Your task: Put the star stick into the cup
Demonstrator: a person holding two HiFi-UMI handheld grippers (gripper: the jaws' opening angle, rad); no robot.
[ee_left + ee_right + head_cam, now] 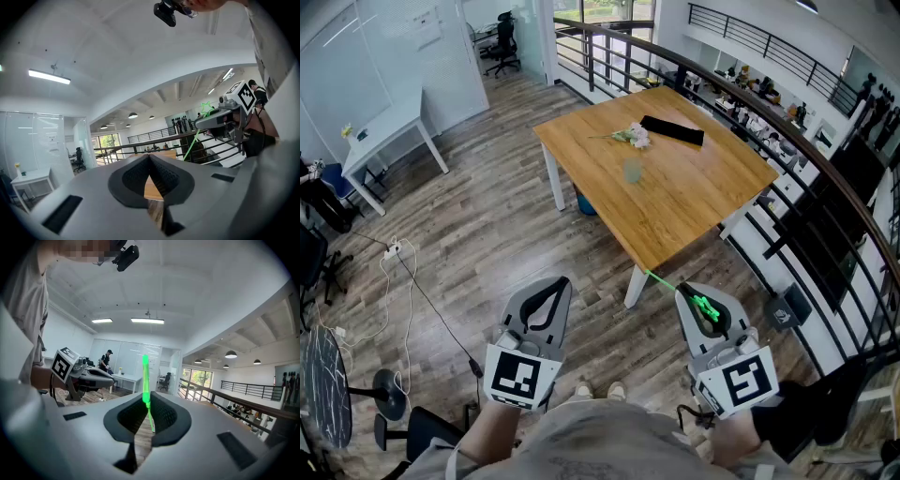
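Note:
A small translucent cup (632, 172) stands near the middle of the wooden table (694, 202), well ahead of both grippers. My right gripper (684, 291) is shut on the green star stick (705, 307), held low in front of the table's near corner. The stick's thin end pokes out toward the table. In the right gripper view the star stick (146, 378) rises between the closed jaws of the right gripper (148, 400). My left gripper (556, 281) is shut and holds nothing; it hovers over the floor, level with the right one. The left gripper view shows the right gripper (220, 120) and the stick (189, 148) beside it.
On the table's far side lie a small bunch of flowers (635, 137) and a flat black object (672, 130). A dark railing (787, 141) runs along the table's right. A white desk (389, 131) stands at the left, and cables (403, 281) trail across the wood floor.

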